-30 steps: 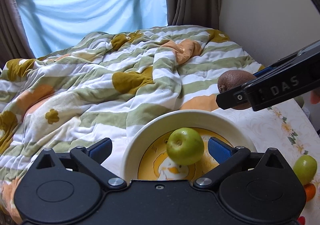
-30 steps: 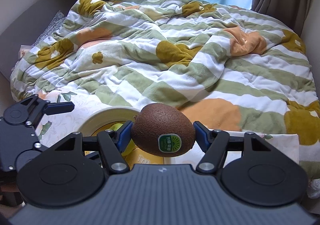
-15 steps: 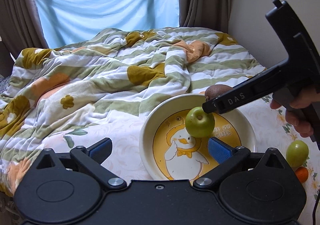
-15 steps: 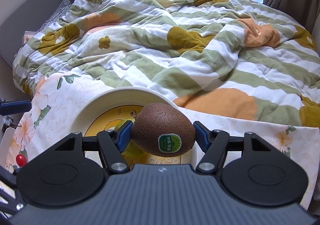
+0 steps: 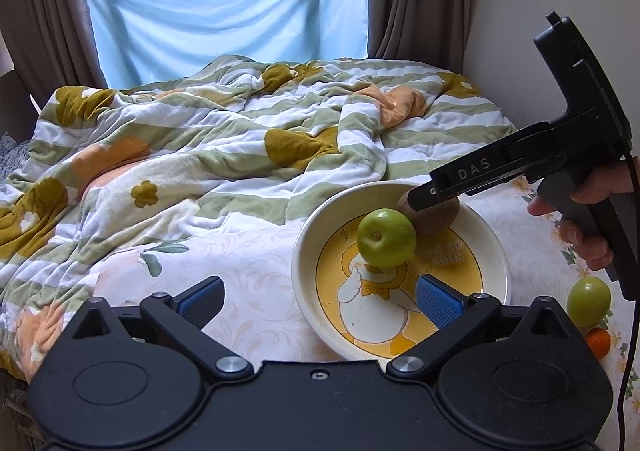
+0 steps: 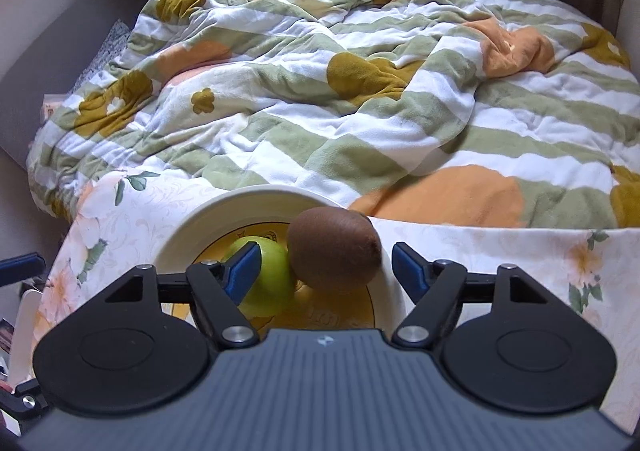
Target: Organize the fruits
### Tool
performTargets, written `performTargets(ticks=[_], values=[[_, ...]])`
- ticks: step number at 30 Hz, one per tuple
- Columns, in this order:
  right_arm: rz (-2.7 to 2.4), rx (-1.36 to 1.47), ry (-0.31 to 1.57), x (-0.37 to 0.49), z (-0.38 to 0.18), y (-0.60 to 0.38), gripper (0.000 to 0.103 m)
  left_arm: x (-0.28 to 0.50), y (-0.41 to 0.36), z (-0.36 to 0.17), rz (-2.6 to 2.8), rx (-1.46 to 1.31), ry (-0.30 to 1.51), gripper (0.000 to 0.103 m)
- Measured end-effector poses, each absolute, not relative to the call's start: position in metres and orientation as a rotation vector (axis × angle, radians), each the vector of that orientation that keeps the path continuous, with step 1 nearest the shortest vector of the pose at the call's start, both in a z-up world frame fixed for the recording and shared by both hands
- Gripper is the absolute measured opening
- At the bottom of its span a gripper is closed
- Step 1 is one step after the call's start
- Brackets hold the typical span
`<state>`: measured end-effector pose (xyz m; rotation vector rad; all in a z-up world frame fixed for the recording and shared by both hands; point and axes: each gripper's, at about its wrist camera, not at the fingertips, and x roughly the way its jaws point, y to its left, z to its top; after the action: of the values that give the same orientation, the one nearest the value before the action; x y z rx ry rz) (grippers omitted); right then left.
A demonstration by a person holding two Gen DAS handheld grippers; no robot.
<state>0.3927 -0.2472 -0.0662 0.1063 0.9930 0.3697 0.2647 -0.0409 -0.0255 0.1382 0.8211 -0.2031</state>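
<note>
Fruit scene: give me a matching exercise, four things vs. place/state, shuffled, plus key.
Things:
1. kiwi
2. green apple in the plate
3. second green fruit
4. right gripper

Places/states:
A. on the floral cloth, outside the plate
B. open, jaws apart
C. over the duck print, near the plate's middle
D. in the plate, against the apple, near the far rim

Pairs: 1-D, 2-C, 3-A, 4-B

From my left camera, my right gripper's (image 5: pixel 430 193) arm hid most of the kiwi (image 5: pixel 438 217). The small orange fruit (image 5: pixel 599 341) was half covered by my own tool. From the right camera, my left finger (image 6: pixel 244 267) masked part of the green apple (image 6: pixel 272 275).
</note>
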Motion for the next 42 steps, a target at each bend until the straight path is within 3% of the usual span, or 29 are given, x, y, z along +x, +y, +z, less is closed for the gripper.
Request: performTargets(ticks=[14,28,42], values=[[0.343,0.116,0.925,0.349,-0.023,-0.265,0.095,0.229,-0.033,0.006,-0.157,0.099,0.775,0.103],[0.301,0.063,0.763,0.219,0.056,-0.304,0.096,0.145,-0.050,0.059,-0.086,0.084,0.666,0.103],[0.240,0.032,0.719,0.108,0.062,-0.332,0.096,0.076,-0.084,0.042,-0.085,0.074,0.672,0.103]])
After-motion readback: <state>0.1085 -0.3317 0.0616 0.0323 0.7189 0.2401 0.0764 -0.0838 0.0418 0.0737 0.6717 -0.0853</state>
